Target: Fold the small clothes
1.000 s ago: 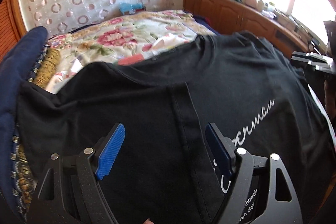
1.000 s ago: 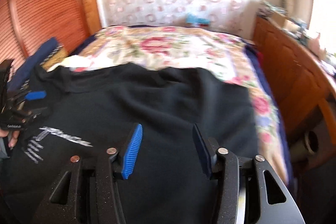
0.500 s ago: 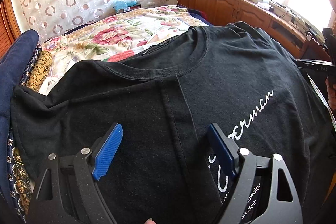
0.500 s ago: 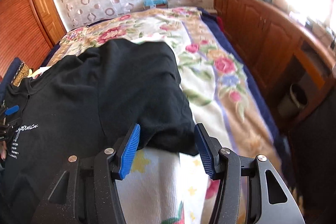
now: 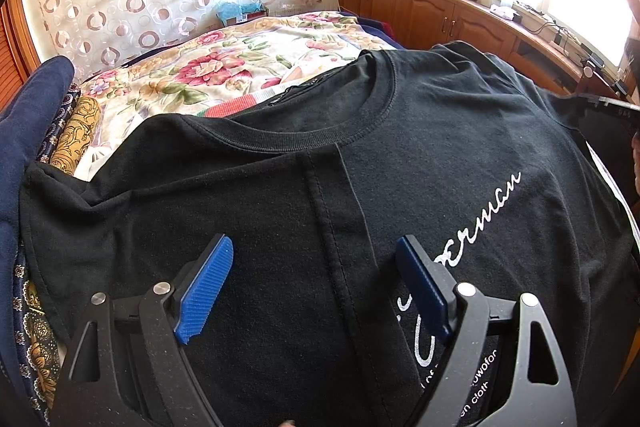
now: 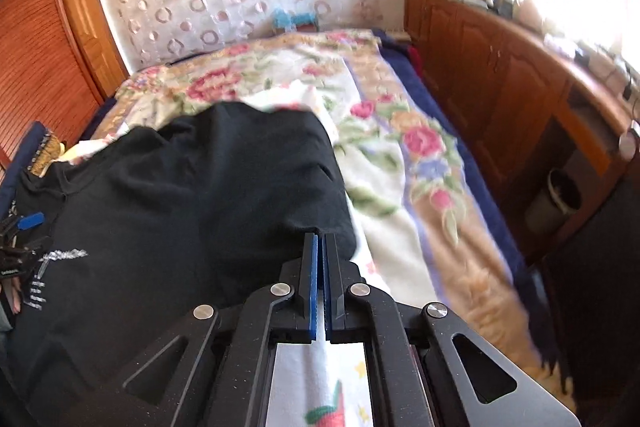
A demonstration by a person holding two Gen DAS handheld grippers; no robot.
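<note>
A black T-shirt with white script lies face up on the flowered bed, its left side folded in along a stitched edge. My left gripper hovers open over that fold, and its blue pads touch nothing. In the right wrist view the shirt stretches left, with the left gripper at the far left edge. My right gripper is shut, its tips pinching the hem of the shirt's right sleeve at the cloth's near edge.
A flowered bedspread covers the bed. A dark blue cushion and patterned cloths lie at the left. Wooden cabinets run along the right, a small bin stands on the floor, and a curtain hangs behind.
My right gripper swung right to the sleeve and its jaws, open around the sleeve's edge half a second ago, have shut on it. The left gripper has stayed put and open.
</note>
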